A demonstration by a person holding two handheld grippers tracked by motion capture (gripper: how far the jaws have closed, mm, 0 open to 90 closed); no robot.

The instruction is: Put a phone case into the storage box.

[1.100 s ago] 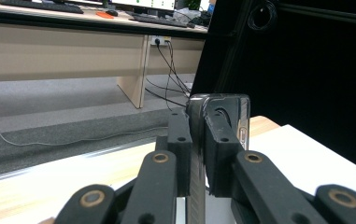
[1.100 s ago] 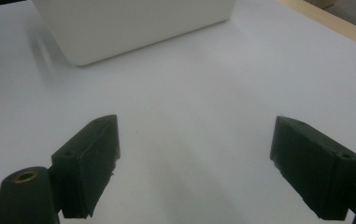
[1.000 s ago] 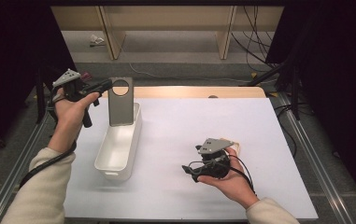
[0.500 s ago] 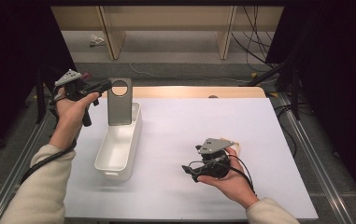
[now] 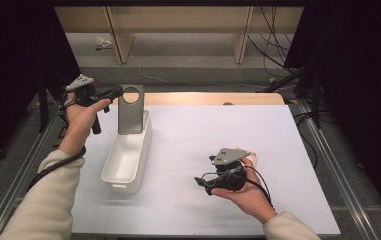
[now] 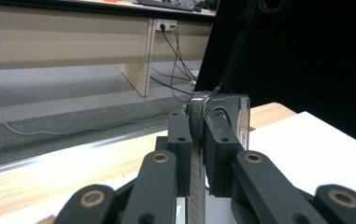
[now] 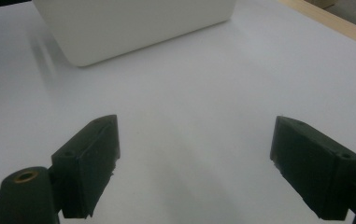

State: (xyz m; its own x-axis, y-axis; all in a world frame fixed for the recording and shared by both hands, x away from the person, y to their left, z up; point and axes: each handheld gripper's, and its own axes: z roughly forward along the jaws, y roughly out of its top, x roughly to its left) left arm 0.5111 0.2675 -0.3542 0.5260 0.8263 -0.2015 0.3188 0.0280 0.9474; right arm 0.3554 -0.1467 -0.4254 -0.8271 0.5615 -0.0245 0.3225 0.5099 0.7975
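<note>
A grey metal plate (image 5: 130,116) with a round hole near its top stands upright in the far end of a white plastic bin (image 5: 128,162). My left gripper (image 5: 119,92) comes in from the left and is shut on the plate's upper left edge. In the left gripper view the plate (image 6: 222,108) shows edge-on, pinched between the black fingers (image 6: 180,140) of the left gripper (image 6: 196,122). My right gripper (image 5: 204,171) lies low over the white table, held in a hand and pointing left toward the bin. The right gripper (image 7: 194,140) is open, with only bare table between its pads.
The bin (image 7: 133,28) lies ahead of the right gripper, its near end wall facing it. A white sheet (image 5: 218,130) covers the wooden table (image 5: 213,98). Metal rails run along both table sides. Cables and wooden shelf legs lie on the floor beyond the far edge.
The left hand and the plate have sunk slightly toward the bin. The right hand has kept still.
</note>
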